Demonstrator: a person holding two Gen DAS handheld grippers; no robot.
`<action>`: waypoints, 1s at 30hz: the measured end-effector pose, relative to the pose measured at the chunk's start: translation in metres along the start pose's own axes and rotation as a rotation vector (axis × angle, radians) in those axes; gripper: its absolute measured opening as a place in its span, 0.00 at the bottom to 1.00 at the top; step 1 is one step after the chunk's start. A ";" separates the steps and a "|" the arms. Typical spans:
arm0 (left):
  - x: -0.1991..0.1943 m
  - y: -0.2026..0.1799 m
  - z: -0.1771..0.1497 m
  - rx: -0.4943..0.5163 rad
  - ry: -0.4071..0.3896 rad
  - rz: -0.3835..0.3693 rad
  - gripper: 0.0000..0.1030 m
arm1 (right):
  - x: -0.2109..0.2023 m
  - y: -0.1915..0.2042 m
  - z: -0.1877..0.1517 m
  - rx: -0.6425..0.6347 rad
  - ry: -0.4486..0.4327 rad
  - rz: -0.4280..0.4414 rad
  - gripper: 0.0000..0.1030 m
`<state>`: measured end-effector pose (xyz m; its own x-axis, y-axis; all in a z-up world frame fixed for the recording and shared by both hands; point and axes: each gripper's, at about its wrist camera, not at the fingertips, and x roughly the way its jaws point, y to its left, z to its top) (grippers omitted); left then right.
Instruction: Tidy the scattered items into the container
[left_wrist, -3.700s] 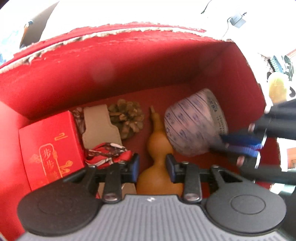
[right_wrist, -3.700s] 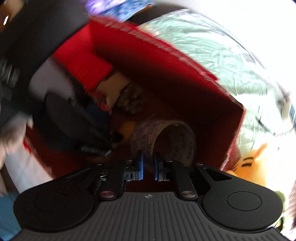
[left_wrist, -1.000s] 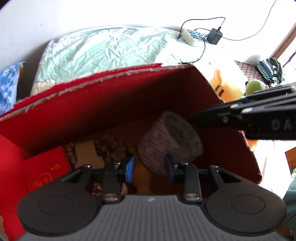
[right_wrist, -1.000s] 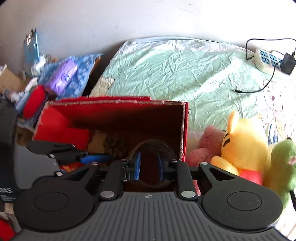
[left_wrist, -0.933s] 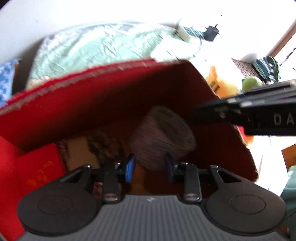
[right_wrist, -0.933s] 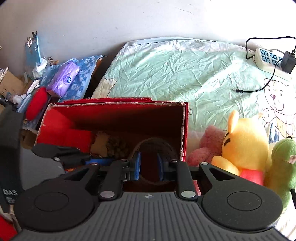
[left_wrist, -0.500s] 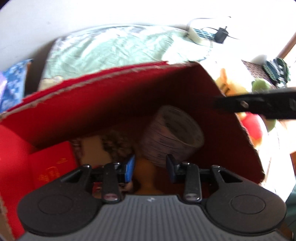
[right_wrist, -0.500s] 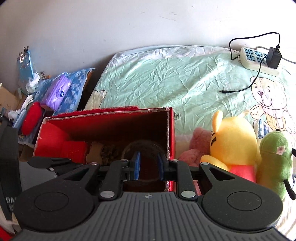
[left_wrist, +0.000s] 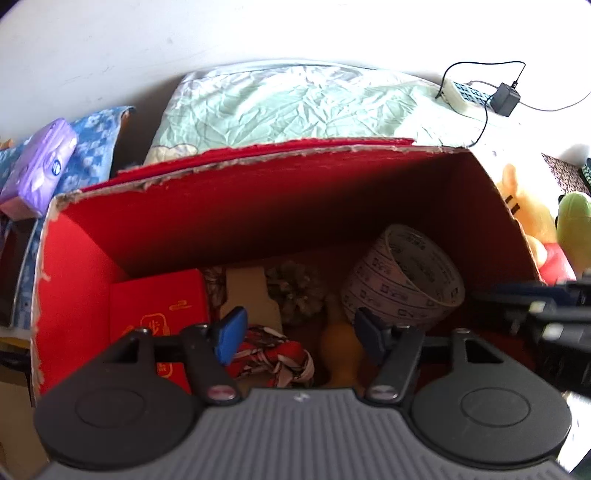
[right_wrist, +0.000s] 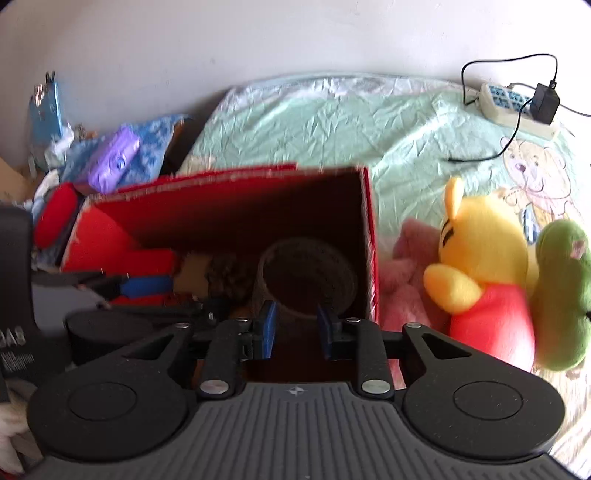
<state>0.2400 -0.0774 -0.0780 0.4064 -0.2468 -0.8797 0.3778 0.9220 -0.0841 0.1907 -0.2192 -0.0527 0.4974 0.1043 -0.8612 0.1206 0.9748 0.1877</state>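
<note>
Both grippers pulled back up out of red cardboard box (left_wrist: 258, 206) since a few s ago – L gripper (left_wrist: 297, 334) wide apart, empty; R gripper (right_wrist: 295, 328) parted, empty too. Gourd (left_wrist: 341, 354) + tape roll (left_wrist: 404, 280) now left inside, roll at right end, leaning. Also in box: pine cone (left_wrist: 295, 291), small red gift box (left_wrist: 159, 314), patterned rope bundle (left_wrist: 273, 356). Drop-off looks done; plush toys next, prob. Yellow bear plush (right_wrist: 480, 273), green plush (right_wrist: 561, 295), pink plush (right_wrist: 402, 288) just right of box on crumpled mint bedsheet (right_wrist: 332, 125). Power strip (right_wrist: 513, 107) far right – white wall behind.
</note>
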 end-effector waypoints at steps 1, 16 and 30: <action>0.000 0.000 0.000 -0.002 0.000 0.009 0.66 | 0.002 0.000 -0.002 0.005 0.010 0.005 0.26; -0.015 0.001 -0.007 -0.028 -0.087 0.178 0.83 | 0.000 0.007 -0.010 0.040 -0.056 -0.039 0.26; -0.041 0.003 -0.019 -0.048 -0.177 0.353 0.98 | -0.001 0.013 -0.023 0.097 -0.085 -0.057 0.31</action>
<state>0.2089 -0.0586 -0.0507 0.6426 0.0438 -0.7649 0.1516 0.9714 0.1830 0.1725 -0.2023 -0.0602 0.5580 0.0277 -0.8294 0.2314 0.9546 0.1875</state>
